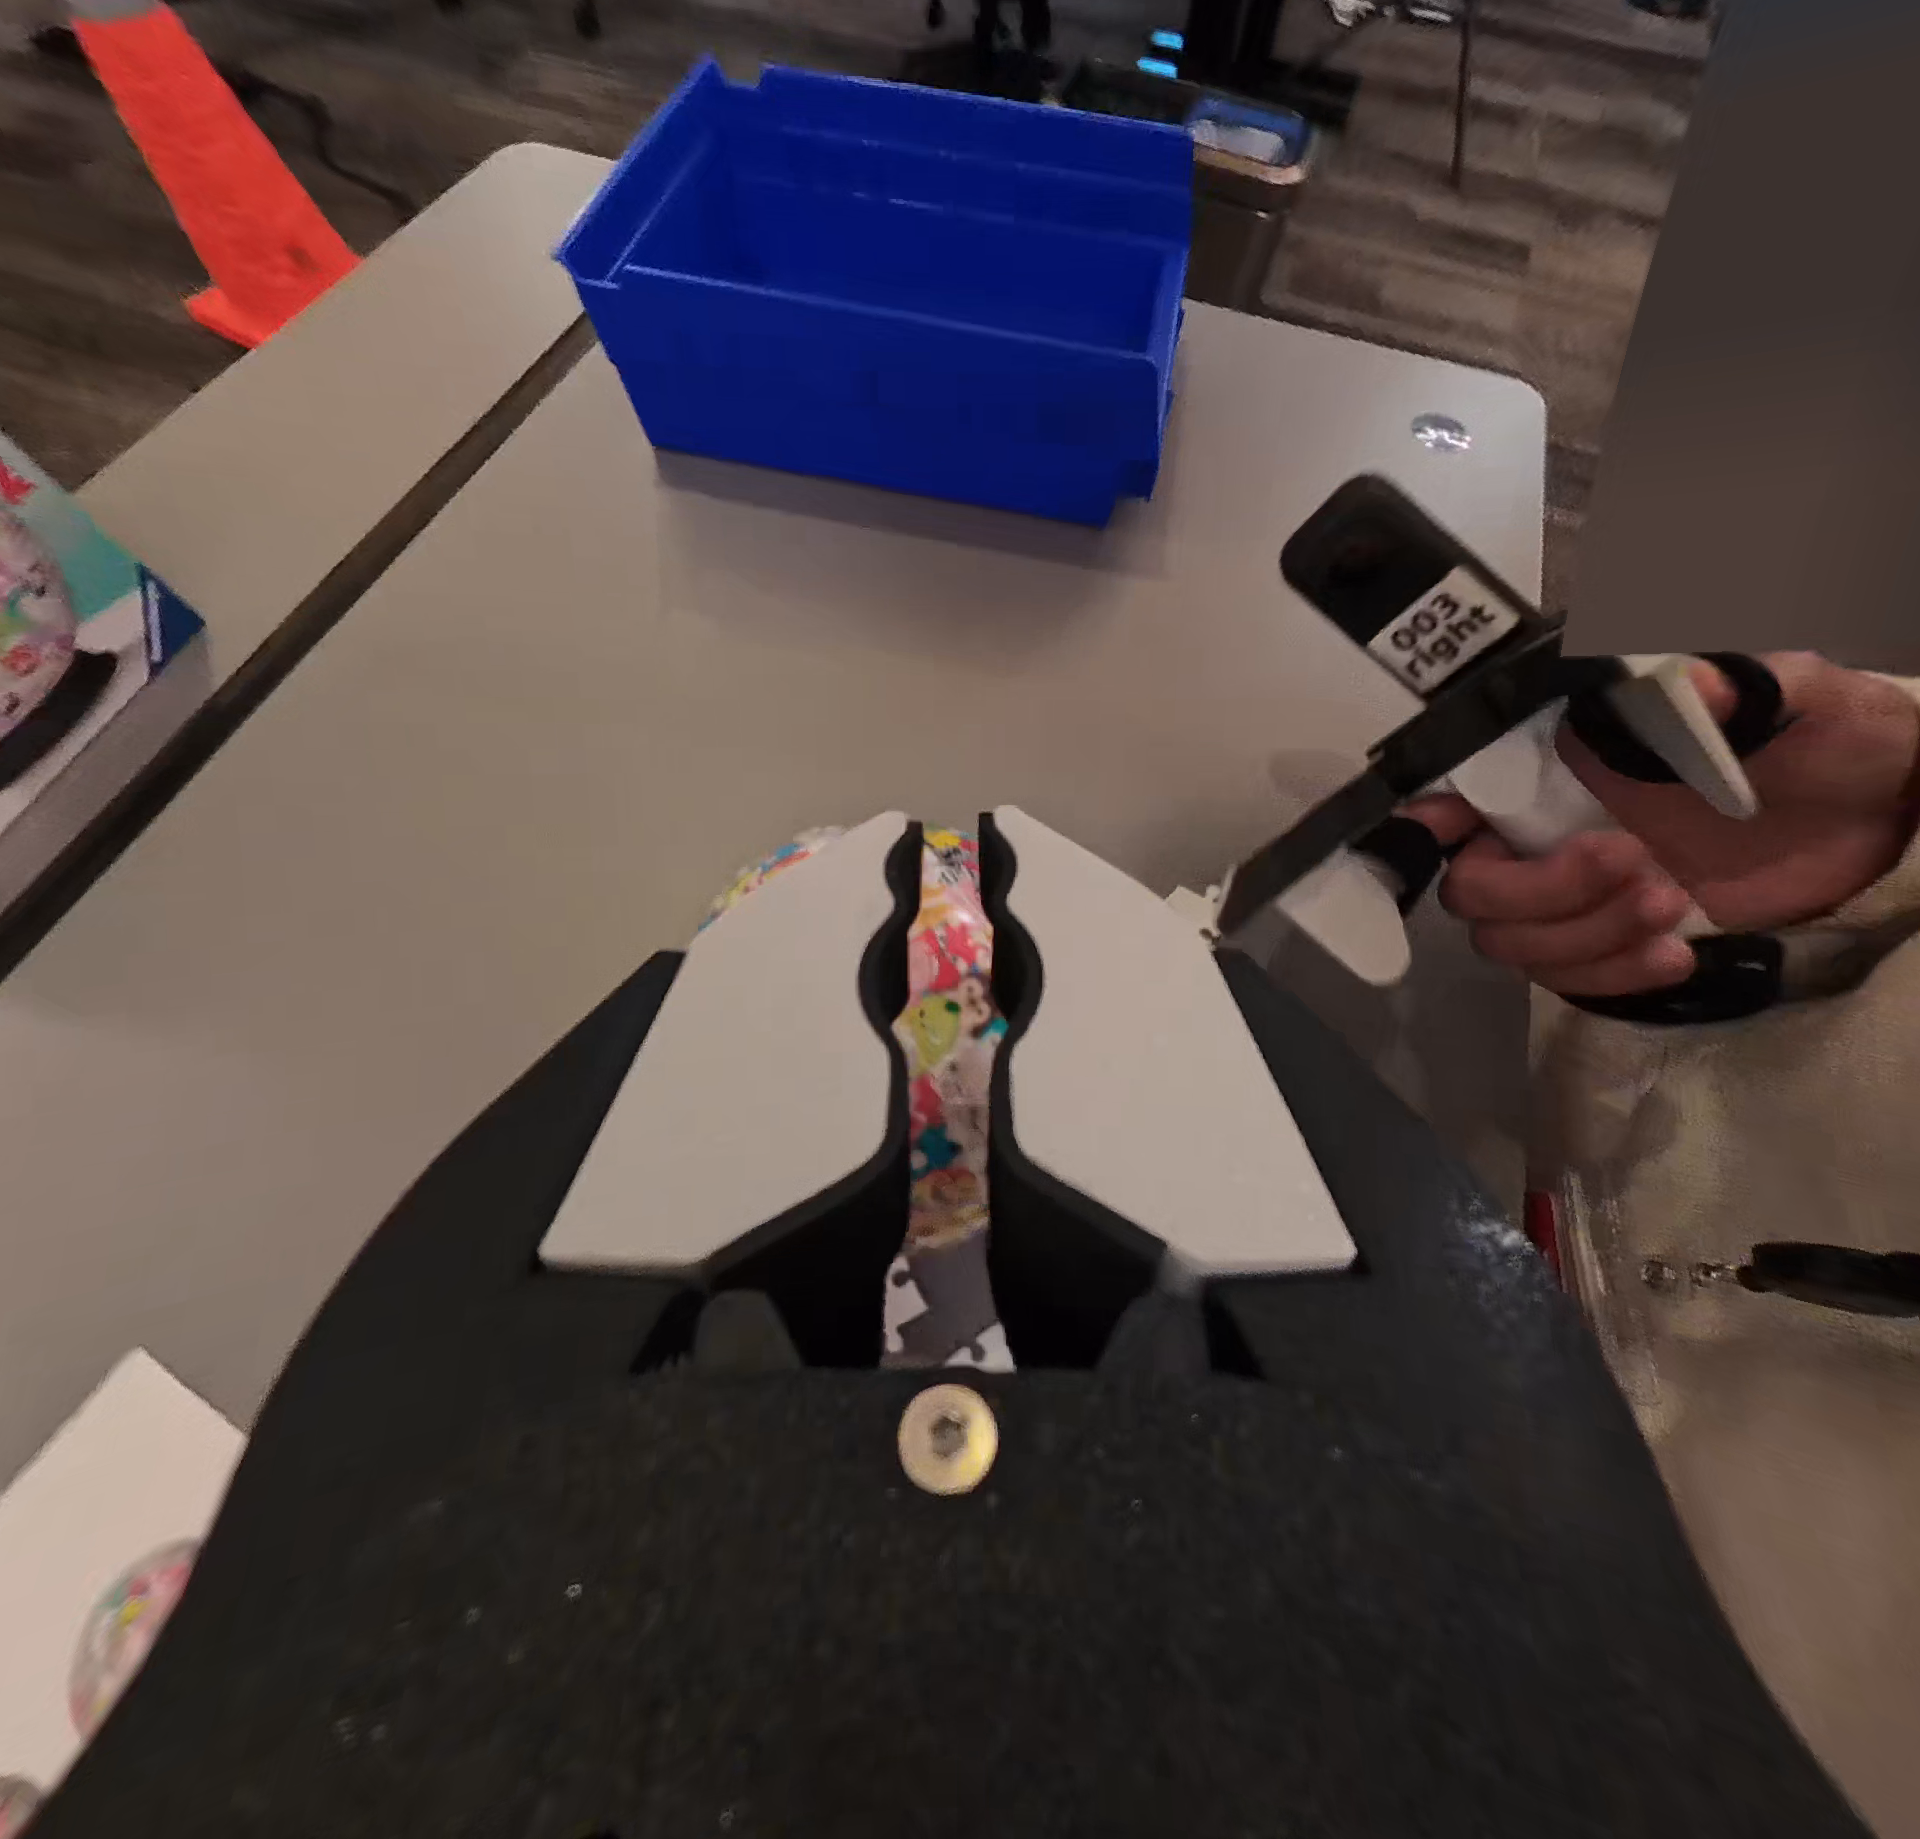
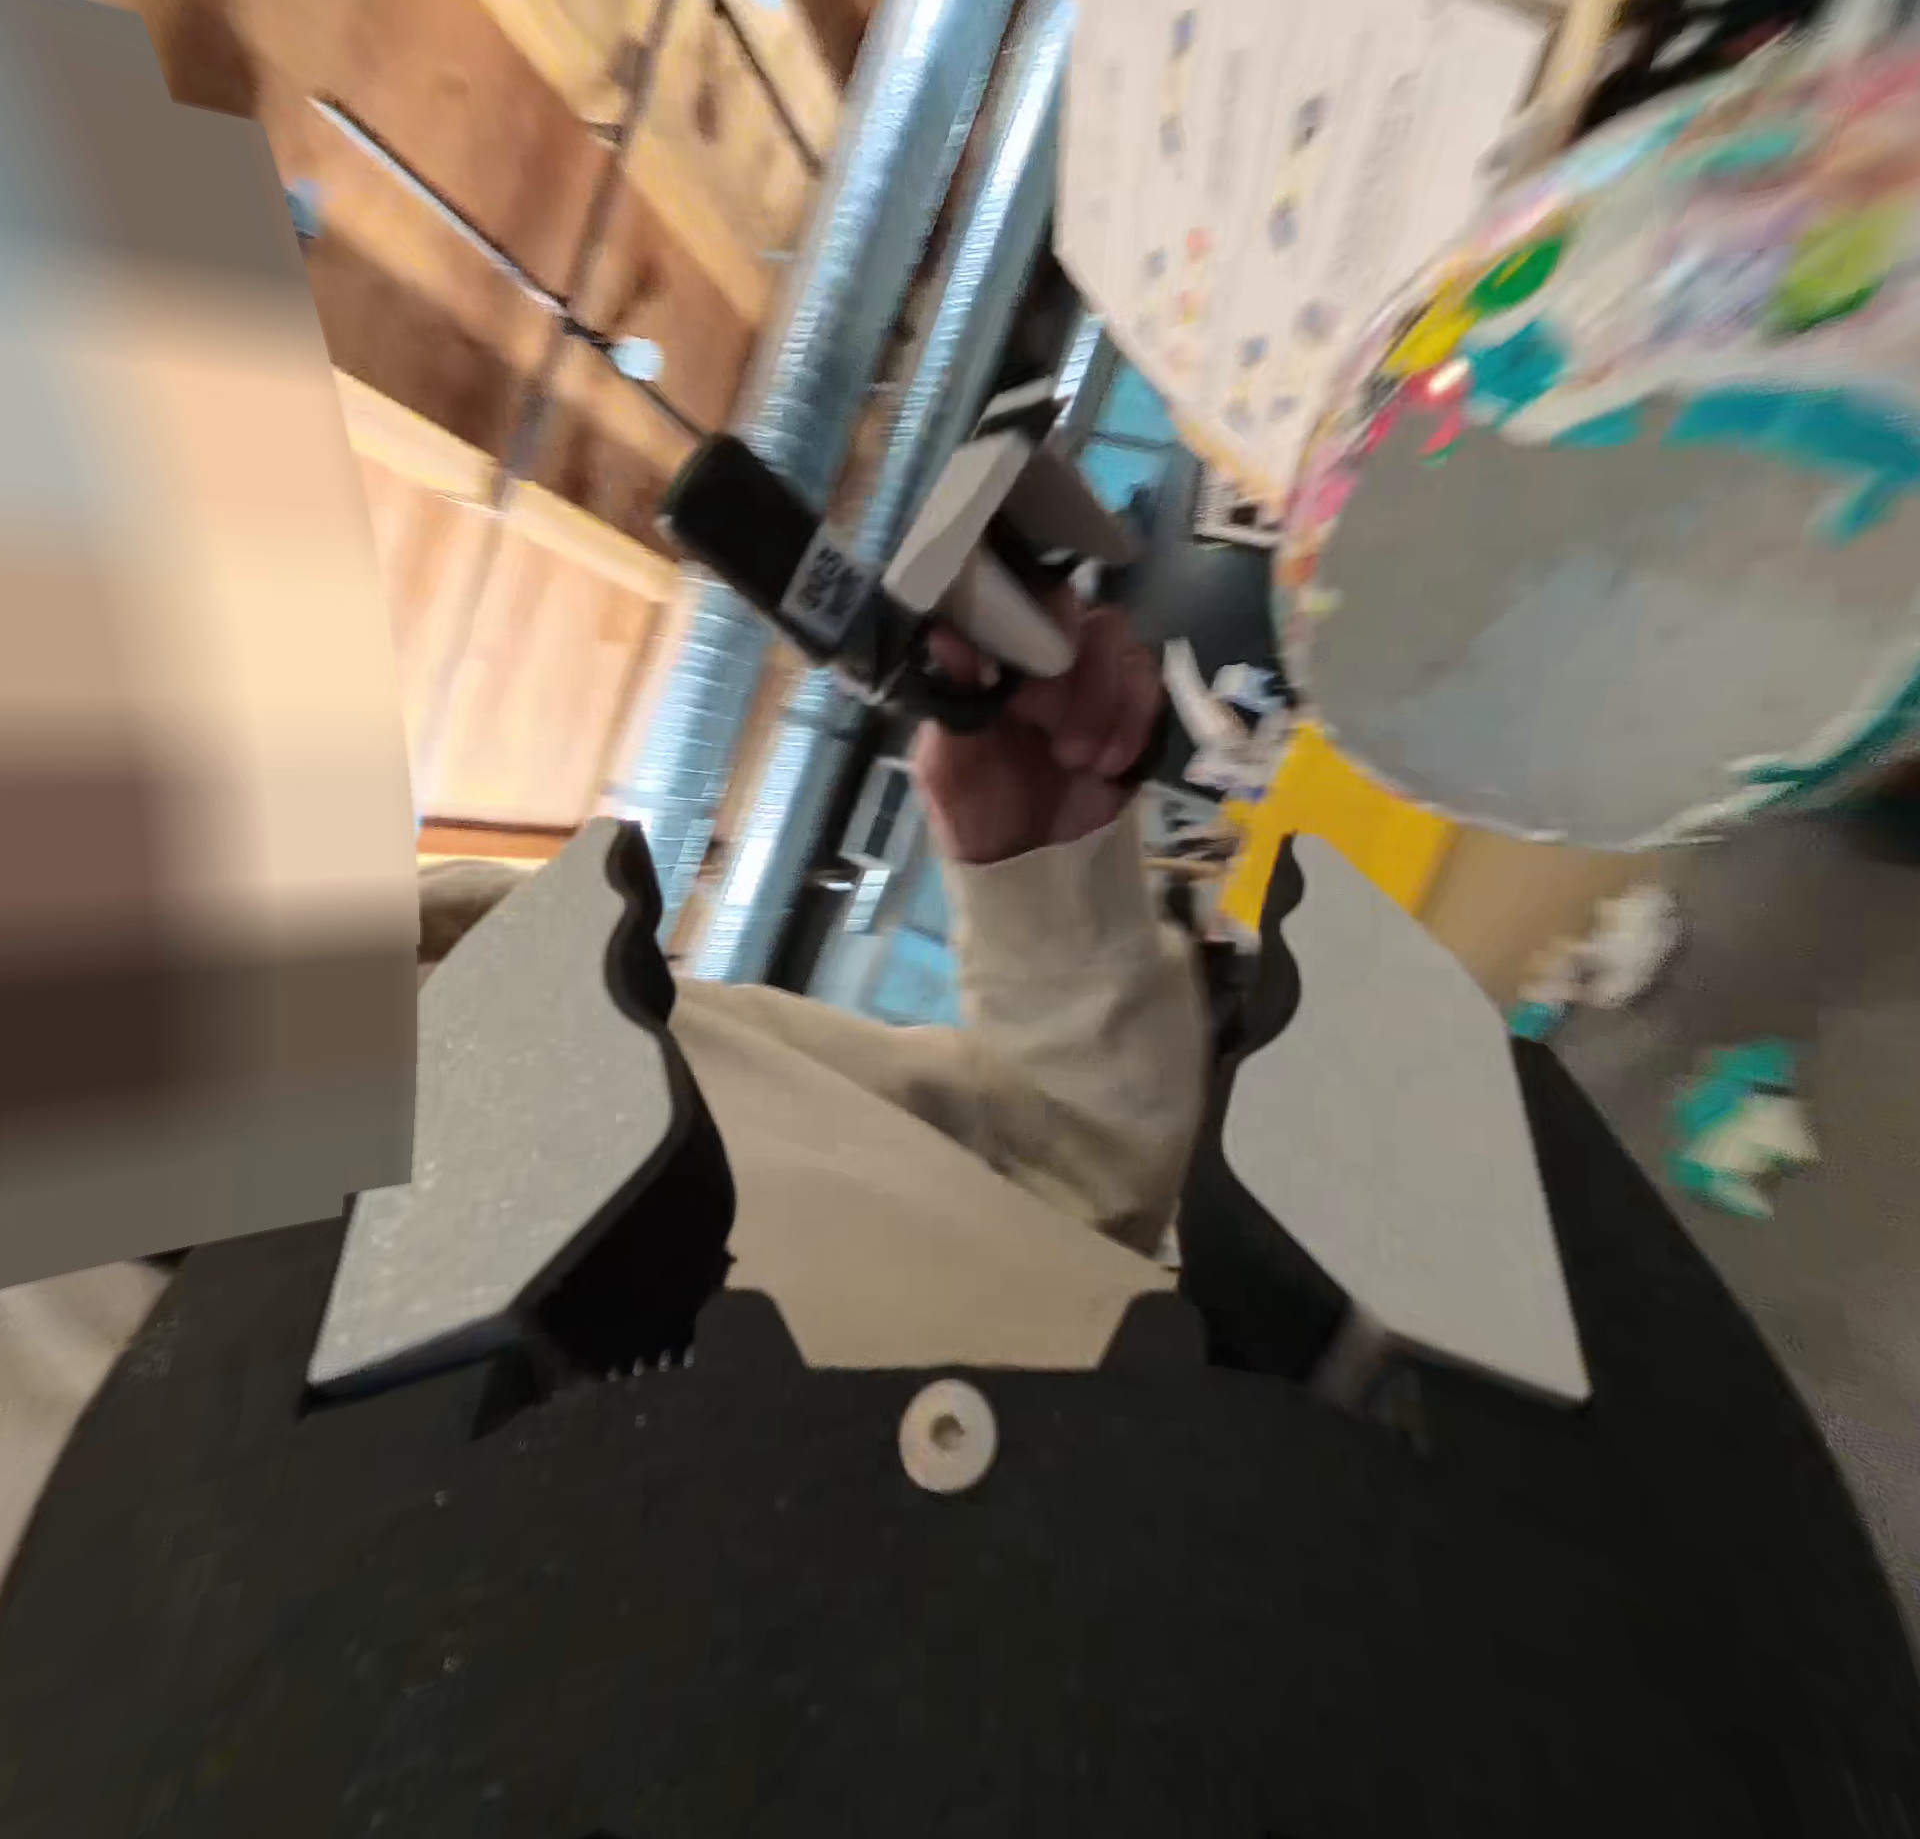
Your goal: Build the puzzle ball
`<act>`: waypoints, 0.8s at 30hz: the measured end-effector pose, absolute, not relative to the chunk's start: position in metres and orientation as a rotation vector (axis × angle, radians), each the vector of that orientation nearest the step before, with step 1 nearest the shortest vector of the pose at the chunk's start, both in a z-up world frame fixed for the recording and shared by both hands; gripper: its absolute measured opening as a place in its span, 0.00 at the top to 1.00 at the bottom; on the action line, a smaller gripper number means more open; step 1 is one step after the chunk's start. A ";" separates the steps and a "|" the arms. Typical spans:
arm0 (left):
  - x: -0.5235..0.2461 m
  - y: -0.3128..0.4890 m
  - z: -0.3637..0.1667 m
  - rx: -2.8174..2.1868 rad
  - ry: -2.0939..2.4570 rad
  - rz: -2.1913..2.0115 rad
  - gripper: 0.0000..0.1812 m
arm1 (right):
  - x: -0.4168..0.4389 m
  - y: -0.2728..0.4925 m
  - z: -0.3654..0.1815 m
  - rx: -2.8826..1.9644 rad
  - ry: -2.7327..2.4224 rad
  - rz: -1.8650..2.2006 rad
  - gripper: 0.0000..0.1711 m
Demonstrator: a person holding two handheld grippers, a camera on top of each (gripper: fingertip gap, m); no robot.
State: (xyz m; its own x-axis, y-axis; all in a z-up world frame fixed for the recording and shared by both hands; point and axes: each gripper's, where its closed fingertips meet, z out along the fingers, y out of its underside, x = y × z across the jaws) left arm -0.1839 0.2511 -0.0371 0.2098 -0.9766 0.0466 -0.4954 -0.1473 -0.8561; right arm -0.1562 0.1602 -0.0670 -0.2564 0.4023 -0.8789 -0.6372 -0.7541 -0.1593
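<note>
My left gripper (image 1: pixel 951 833) is shut on a curved, partly built shell of the puzzle ball (image 1: pixel 948 1010), colourful outside and grey inside, held above the grey table (image 1: pixel 520 802). In the right wrist view the same shell (image 2: pixel 1579 594) shows blurred at the upper right, with its grey inside facing the camera. The left gripper's body (image 2: pixel 883 584) shows there, in a hand. My right gripper (image 2: pixel 956 854) is open and empty, tilted upward towards the person's beige sleeve. It also shows in the left wrist view (image 1: pixel 1247 896), just right of the left gripper.
A blue bin (image 1: pixel 894 283) stands at the back of the table. A puzzle box (image 1: pixel 62 626) lies at the left on a second table. A white sheet (image 1: pixel 94 1540) lies at the front left. An orange cone (image 1: pixel 197 137) stands on the floor beyond.
</note>
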 end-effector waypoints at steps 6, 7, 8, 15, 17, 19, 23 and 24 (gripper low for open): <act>-0.206 0.206 -0.070 -1.872 1.266 -0.976 0.87 | -0.113 0.144 -0.122 -1.815 -0.259 1.381 0.60; -0.209 0.198 -0.077 -1.876 1.251 -0.989 0.87 | -0.103 0.148 -0.150 -1.955 -0.409 1.078 0.54; -0.211 0.192 -0.084 -1.881 1.231 -0.987 0.87 | -0.093 0.149 -0.173 -2.067 -0.577 0.837 0.54; -0.216 0.154 -0.105 -1.921 1.141 -1.040 0.87 | -0.106 0.150 -0.227 -2.139 -1.122 0.380 0.74; -0.218 0.147 -0.106 -1.915 1.128 -1.044 0.88 | -0.106 0.152 -0.227 -2.102 -1.168 0.303 0.84; -0.219 0.140 -0.106 -1.907 1.123 -1.048 0.88 | -0.107 0.153 -0.226 -2.056 -1.203 0.242 0.95; -0.217 0.132 -0.112 -1.896 1.151 -1.023 0.89 | -0.111 0.155 -0.226 -2.015 -1.238 0.163 1.00; -0.216 0.131 -0.114 -1.894 1.164 -1.017 0.89 | -0.111 0.155 -0.226 -2.019 -1.238 0.167 1.00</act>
